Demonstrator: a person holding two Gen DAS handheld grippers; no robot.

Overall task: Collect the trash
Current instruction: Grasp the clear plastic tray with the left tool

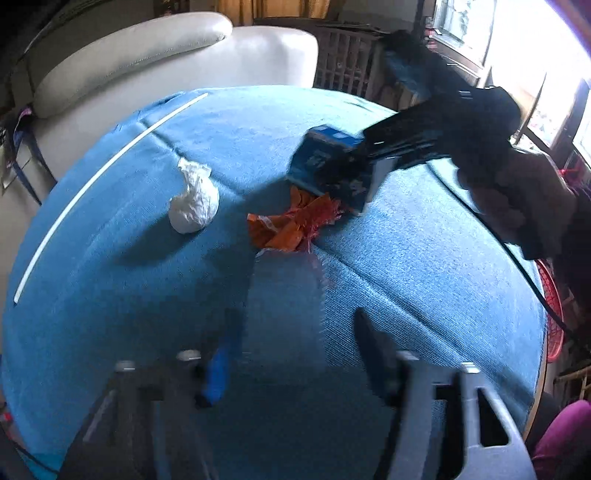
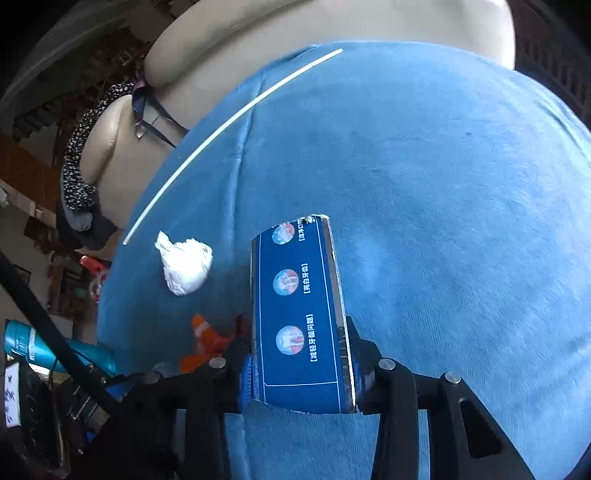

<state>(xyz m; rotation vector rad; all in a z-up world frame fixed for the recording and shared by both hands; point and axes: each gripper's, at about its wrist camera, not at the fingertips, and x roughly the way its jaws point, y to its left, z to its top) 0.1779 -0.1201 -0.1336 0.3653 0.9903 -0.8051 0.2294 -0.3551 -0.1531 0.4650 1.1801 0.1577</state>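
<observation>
My right gripper [image 2: 301,363] is shut on a blue toothpaste box [image 2: 299,314] and holds it above the blue cloth-covered table [image 2: 443,184]. The box [image 1: 328,166] and right gripper [image 1: 354,168] also show in the left wrist view, above a crumpled orange wrapper [image 1: 291,225]. The wrapper [image 2: 207,339] lies just left of the box in the right wrist view. A crumpled white tissue ball [image 1: 194,203] [image 2: 184,264] lies to its left. My left gripper [image 1: 295,354] is open and empty over the near part of the table [image 1: 424,258].
A thin white stick [image 1: 99,173] [image 2: 229,129] lies along the table's far left edge. A cream leather sofa [image 1: 147,48] [image 2: 258,29] stands behind the table. A red fan guard [image 1: 552,314] is at the right edge.
</observation>
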